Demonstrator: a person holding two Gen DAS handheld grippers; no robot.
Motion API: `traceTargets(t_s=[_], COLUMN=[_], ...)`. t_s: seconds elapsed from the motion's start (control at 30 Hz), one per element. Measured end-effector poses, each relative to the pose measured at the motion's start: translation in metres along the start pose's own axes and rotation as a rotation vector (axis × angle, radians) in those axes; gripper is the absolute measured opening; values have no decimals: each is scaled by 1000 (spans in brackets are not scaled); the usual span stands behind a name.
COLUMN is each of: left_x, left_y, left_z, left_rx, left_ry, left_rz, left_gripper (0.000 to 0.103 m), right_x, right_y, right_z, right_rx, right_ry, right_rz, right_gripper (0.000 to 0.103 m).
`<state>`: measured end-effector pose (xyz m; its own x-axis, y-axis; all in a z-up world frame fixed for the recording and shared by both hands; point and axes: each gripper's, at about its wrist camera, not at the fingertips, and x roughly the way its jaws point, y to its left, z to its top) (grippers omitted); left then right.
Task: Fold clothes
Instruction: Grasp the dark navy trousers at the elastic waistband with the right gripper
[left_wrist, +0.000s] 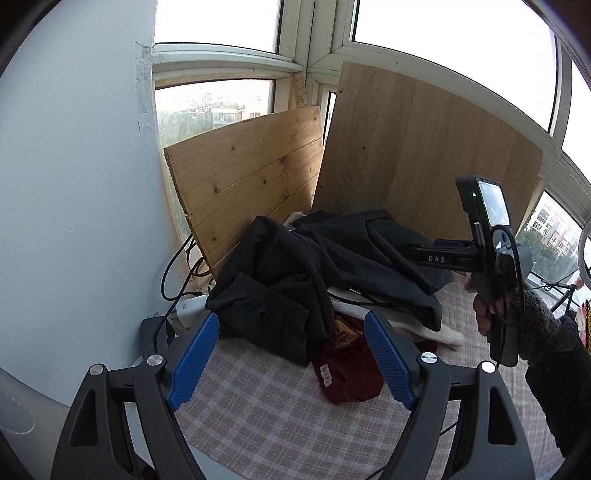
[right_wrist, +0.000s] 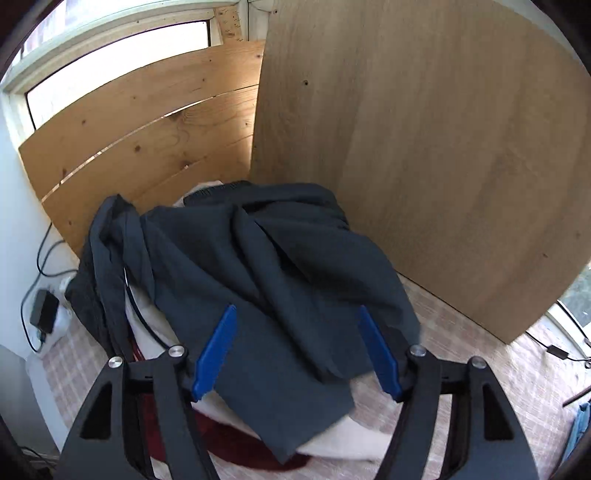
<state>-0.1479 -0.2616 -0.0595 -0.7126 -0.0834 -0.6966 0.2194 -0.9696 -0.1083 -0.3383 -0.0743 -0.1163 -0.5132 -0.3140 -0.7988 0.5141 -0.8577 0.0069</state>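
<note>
Your left hand-held gripper (left_wrist: 291, 360) and right hand-held gripper (right_wrist: 297, 352) both gape wide, holding nothing. Just beyond them the black garment (right_wrist: 258, 266) lies crumpled over a white one (right_wrist: 340, 439) and a maroon one (left_wrist: 347, 373), heaped on the checked surface (left_wrist: 266, 417) before the wooden boards (left_wrist: 251, 166). You seem to be reaching; pinch one black edge.

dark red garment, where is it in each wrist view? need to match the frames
Left wrist: the dark red garment lies low centre on the checked cloth, between the blue fingertips, below the black garment.
Right wrist: only a strip shows at lower left, under the white garment and the black one.
Shared landmark: the slatted pine board behind the pile, also upper left in the right wrist view.
</note>
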Motion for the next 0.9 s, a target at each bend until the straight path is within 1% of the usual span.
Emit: traceTargets(t_s=[0.07, 0.13, 0.17, 0.27, 0.3, 0.33, 0.37, 0.4, 0.47, 0.6, 0.7, 0.73, 0.77, 0.8, 0.83, 0.87, 0.9], left_x=[9, 17, 20, 28, 29, 30, 29, 29, 28, 26, 22, 20, 18, 15, 13, 11, 10], left_y=[5, 9, 11, 16, 17, 18, 20, 21, 24, 25, 17, 14, 11, 8, 6, 5, 4], left_z=[4, 5, 5, 4, 3, 3, 2, 1, 1, 3, 5, 5, 6, 6, 6, 7, 7], left_rx=[-14, -30, -37, -44, -44, -45, -47, -49, -57, -77, -55, -43, -30, -17, -8, 0, 3], left_ry=[7, 19, 25, 47, 53, 58, 56, 56, 55, 52, 45, 41, 37, 33, 28, 22, 20], left_rz=[3, 10, 14, 33, 40, 47, 52, 57, 67, 64, 53, 51, 49, 48, 51, 54, 54], left_gripper=[80, 80, 80, 80, 80, 80, 80, 80, 80, 80, 80, 80, 80, 80, 80, 80, 80], right_x=[20, 41, 52, 94, 107, 110, 114, 116, 96, 26, -27, -34, -42, -46, -50, -53, -57], right_y=[11, 28, 38, 61, 64, 61, 58, 54, 42, 53, 62, 71, 81, 85, 76, 66, 57], right_z=[20, 33, 37, 42, 42, 41, 40, 39, 43, 66, 83, 83, 82, 79, 73, 68, 62], right_rx=[-11, -42, -68, -144, -159, -141, -122, -103, -73, -115, -147, -180, -213, -248, -241, -233, -225], right_ry=[27, 46, 58, 136, 166, 183, 200, 216, 165, 80, 18, 55, 92, 119, 113, 107, 101], right_rz=[83, 114, 115, 61, 40, 74, 109, 143, 192, 334, 441, 501, 558, 571, 556, 540, 524], right_gripper=[73, 73, 73, 73, 69, 57, 12, 4, 4, 4, 4, 4, 8, 10, 13, 26, 45])
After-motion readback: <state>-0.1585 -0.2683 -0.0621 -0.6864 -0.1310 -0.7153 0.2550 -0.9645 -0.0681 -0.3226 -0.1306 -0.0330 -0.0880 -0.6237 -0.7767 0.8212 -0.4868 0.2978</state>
